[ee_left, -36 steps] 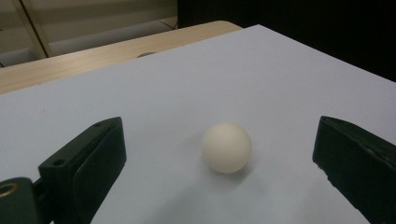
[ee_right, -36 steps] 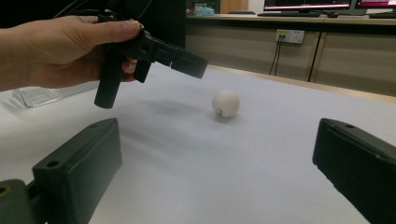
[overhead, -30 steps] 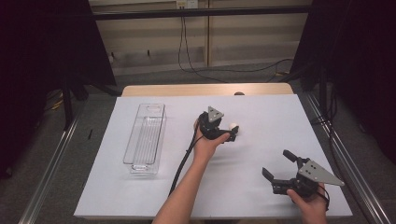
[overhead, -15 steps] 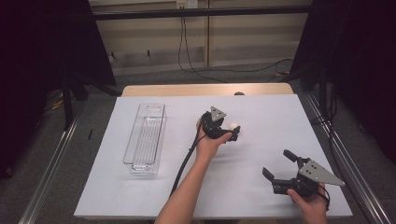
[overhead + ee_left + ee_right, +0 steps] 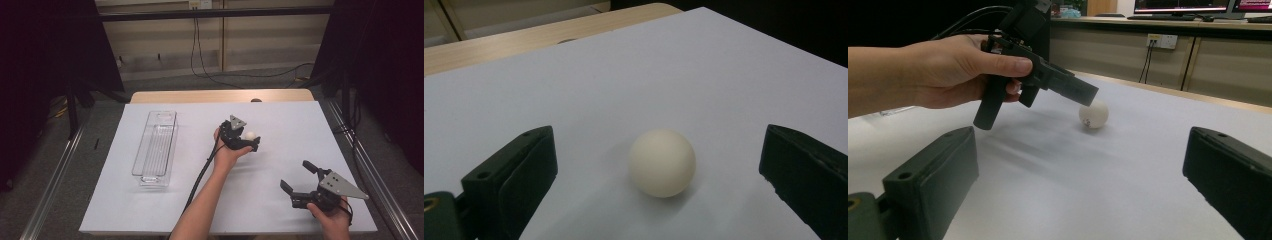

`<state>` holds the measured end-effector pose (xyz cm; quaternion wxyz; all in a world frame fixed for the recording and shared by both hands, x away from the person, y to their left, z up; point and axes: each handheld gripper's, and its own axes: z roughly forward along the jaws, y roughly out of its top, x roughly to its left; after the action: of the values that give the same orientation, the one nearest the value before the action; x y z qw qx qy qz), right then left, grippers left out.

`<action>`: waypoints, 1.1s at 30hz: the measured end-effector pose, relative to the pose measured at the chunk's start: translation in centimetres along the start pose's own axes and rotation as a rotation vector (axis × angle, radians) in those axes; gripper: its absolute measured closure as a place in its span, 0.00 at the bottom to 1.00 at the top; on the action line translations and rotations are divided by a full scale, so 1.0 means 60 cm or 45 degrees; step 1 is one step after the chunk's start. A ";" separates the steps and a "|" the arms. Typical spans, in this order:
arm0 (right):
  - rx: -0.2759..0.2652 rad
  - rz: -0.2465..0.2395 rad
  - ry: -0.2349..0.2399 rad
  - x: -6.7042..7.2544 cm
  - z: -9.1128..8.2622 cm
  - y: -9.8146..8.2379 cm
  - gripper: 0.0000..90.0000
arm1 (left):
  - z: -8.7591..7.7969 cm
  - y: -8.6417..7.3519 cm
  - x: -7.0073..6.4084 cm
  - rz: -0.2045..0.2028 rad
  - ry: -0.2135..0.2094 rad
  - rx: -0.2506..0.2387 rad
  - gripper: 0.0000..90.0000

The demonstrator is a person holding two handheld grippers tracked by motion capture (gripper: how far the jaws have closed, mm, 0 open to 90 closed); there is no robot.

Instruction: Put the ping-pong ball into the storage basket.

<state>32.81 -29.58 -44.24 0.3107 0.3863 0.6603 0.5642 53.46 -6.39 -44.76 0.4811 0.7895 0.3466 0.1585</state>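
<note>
A small white ball (image 5: 662, 162) rests on the white table sheet (image 5: 704, 65). My left gripper (image 5: 661, 146) is open, one jaw on each side of the ball and neither touching it. From above, the ball (image 5: 249, 135) sits at the tips of the left gripper (image 5: 248, 140), just right of the table's middle. My right gripper (image 5: 298, 176) is open and holds nothing, low over the near right part of the table. Looking along the right gripper (image 5: 1083, 165), I see the ball (image 5: 1093, 114) beyond the left gripper (image 5: 1083, 92), held in a hand.
A long clear plastic tray (image 5: 155, 147) lies on the left half of the table, running front to back. A bare wooden strip (image 5: 220, 96) borders the far edge. A black cable (image 5: 200, 175) trails along the left forearm.
The left gripper has shifted a little to the right and the ball now shows between its jaws. The right gripper has not moved.
</note>
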 end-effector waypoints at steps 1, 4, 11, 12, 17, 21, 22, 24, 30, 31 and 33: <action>0.002 0.005 0.001 0.000 0.000 0.000 0.01 | 0.003 0.000 -0.002 -0.016 0.003 -0.008 0.03; 0.001 0.000 0.000 0.000 0.000 0.000 0.01 | 0.009 0.000 -0.003 -0.009 -0.013 0.017 0.05; -0.002 -0.007 0.007 -0.001 -0.001 0.001 0.01 | 0.023 -0.003 -0.006 0.013 -0.021 0.059 0.13; -0.009 0.001 -0.001 0.000 0.000 0.001 0.01 | 0.026 -0.004 -0.006 0.009 -0.028 0.061 0.14; 0.000 -0.008 0.006 -0.001 -0.002 0.001 0.01 | 0.030 -0.007 -0.001 0.008 -0.031 0.090 0.24; -0.001 0.000 -0.007 -0.001 -0.001 0.001 0.01 | 0.034 -0.005 -0.002 0.019 -0.039 0.096 0.28; 0.001 -0.009 -0.001 -0.002 -0.002 0.001 0.01 | 0.035 -0.005 -0.003 0.020 -0.036 0.112 0.29; 0.002 -0.009 -0.004 -0.002 -0.003 0.001 0.01 | 0.035 -0.005 -0.002 0.019 -0.033 0.114 0.32; -0.001 -0.021 -0.001 -0.002 -0.003 0.002 0.01 | 0.041 -0.003 -0.002 -0.014 -0.036 0.141 0.38; 0.001 -0.019 0.001 -0.002 -0.003 0.002 0.01 | 0.039 -0.002 0.001 0.026 -0.041 0.178 0.39; -0.002 -0.017 -0.004 -0.002 -0.003 0.001 0.01 | 0.043 -0.002 -0.001 0.039 -0.050 0.180 0.41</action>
<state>32.75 -29.78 -44.15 0.3159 0.3826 0.6619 0.5619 54.88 -8.04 -46.11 0.4282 0.8297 0.3352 0.1256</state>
